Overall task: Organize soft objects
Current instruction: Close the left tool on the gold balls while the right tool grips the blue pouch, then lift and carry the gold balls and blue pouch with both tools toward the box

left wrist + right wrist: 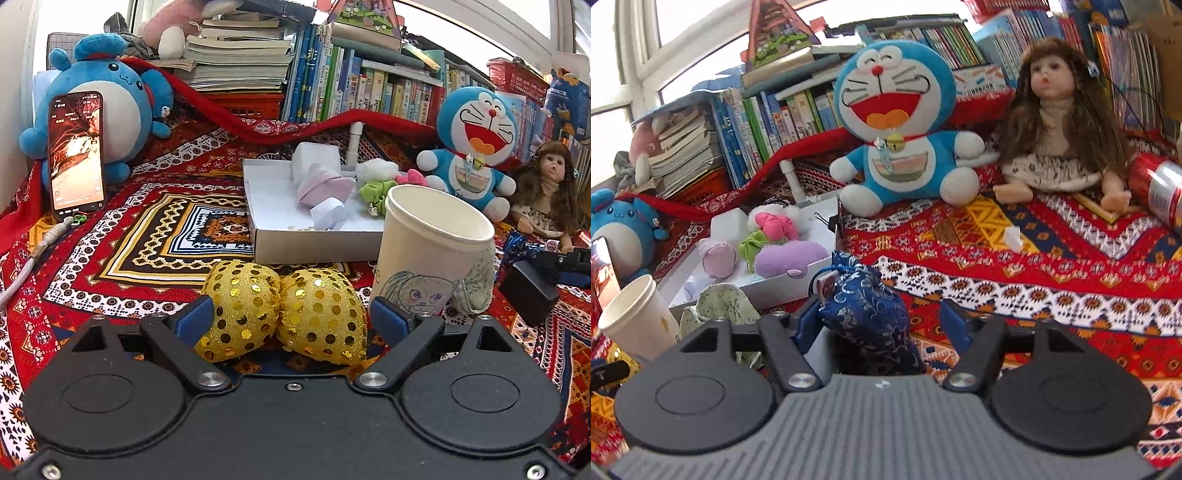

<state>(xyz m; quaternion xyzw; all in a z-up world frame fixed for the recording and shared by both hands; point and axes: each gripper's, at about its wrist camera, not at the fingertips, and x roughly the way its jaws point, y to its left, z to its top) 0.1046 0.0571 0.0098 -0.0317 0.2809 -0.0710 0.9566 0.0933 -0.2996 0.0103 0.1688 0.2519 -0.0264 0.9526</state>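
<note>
A gold sequined heart cushion (pixel 284 314) lies on the patterned cloth between the fingers of my left gripper (pixel 291 317), which is open around it. A blue brocade pouch (pixel 866 314) sits between the fingers of my right gripper (pixel 882 321), which is open; the left finger touches it, the right finger stands apart. A white shallow box (pixel 314 240) holds soft items: a pink pouch (pixel 321 184), a green scrunchie (pixel 373 194), white fluff and a pink bow. In the right wrist view the box (pixel 783 280) also holds a purple heart cushion (pixel 790 258).
A paper cup (pixel 432 251) stands right of the gold heart, a green-speckled cloth beside it. A phone (pixel 75 155) leans on a blue plush (pixel 107 99). A Doraemon plush (pixel 894 125), a doll (pixel 1056 122) and a red can (pixel 1156 188) sit at the back; books stand behind.
</note>
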